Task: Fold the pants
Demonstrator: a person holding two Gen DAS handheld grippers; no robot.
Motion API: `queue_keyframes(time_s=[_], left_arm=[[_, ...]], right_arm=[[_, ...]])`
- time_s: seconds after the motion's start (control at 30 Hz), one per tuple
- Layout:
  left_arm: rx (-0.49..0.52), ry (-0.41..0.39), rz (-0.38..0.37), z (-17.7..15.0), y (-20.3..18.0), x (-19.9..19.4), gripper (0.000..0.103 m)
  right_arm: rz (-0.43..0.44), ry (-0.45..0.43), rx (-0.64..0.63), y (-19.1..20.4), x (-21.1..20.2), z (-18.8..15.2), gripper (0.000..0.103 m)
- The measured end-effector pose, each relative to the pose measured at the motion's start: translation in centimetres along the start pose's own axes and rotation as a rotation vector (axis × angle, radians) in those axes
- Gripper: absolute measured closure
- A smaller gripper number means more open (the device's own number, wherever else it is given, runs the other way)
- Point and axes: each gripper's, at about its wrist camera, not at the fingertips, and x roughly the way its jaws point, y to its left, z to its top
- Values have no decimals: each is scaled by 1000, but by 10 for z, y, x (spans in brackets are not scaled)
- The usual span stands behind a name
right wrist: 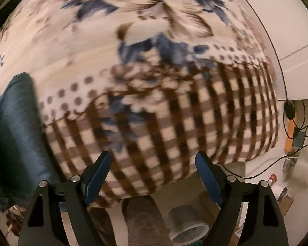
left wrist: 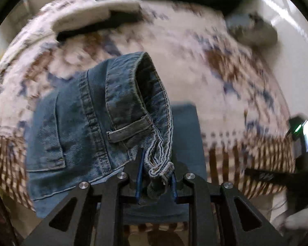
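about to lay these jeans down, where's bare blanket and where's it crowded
Free: the checked blanket ahead of the open right hand-held gripper, right of the blue cloth. Crowded: far end, by dark clothes. Left hand-held gripper grips the jeans.

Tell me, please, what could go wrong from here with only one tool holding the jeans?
The left tool pinches only a bunched bit of the jeans' waistband, so the hanging denim could slip out. The right tool is open over the blanket, so the fold may land crooked.

One pair of jeans, two grippers.
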Motion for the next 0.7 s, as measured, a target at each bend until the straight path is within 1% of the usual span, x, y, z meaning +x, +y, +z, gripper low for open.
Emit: queue_keyframes(time_s=[0.07,0.1,0.13,0.17,0.2,0.27,0.3,0.33,0.37,0.4,0.43,0.47,0.5,0.57,0.6,0.63,0.67,0.7], left_arm=[[7,75,10,-6,-6,19,83],[-6,99,9,-7,-5,22,77],[-33,122,-23,-7,-3,20,70],[-68,137,-69,-6,0,15,68],[-93,136,-97,-4,3,4,65],[-110,95,-121,1,8,-19,35],[-123,76,-130,3,12,-31,6],[-141,55,-142,5,19,-45,2],[-170,35,-142,6,29,-58,2],[-203,20,-140,7,39,-67,2],[-248,1,-130,6,57,-79,2],[-271,-4,-104,6,69,-83,2],[-310,-3,-48,5,87,-87,2],[-370,8,33,2,119,-86,2],[-409,19,86,-2,140,-82,2],[-445,38,119,-6,158,-78,2],[-470,51,132,-9,171,-75,2],[-498,65,148,-14,185,-71,2]], right_arm=[[30,-5,2,-13,-3,1,17],[40,-10,-1,-17,-2,3,17],[63,-15,-8,-24,-5,4,17],[93,-19,-14,-27,-8,3,17],[132,-29,-22,-28,-17,7,17],[217,-46,-48,-30,-32,5,17],[286,-48,-61,-27,-40,6,17],[332,-47,-72,-25,-46,7,17],[361,-46,-81,-19,-52,9,17],[411,-42,-97,-14,-59,11,17],[460,-35,-112,-9,-62,14,17],[503,-27,-124,-3,-64,16,17],[555,-19,-141,12,-69,20,17],[628,7,-174,30,-67,28,17],[658,26,-200,42,-63,33,17],[675,38,-222,56,-64,36,17],[694,43,-238,70,-65,32,17],[694,49,-256,82,-59,35,17]])
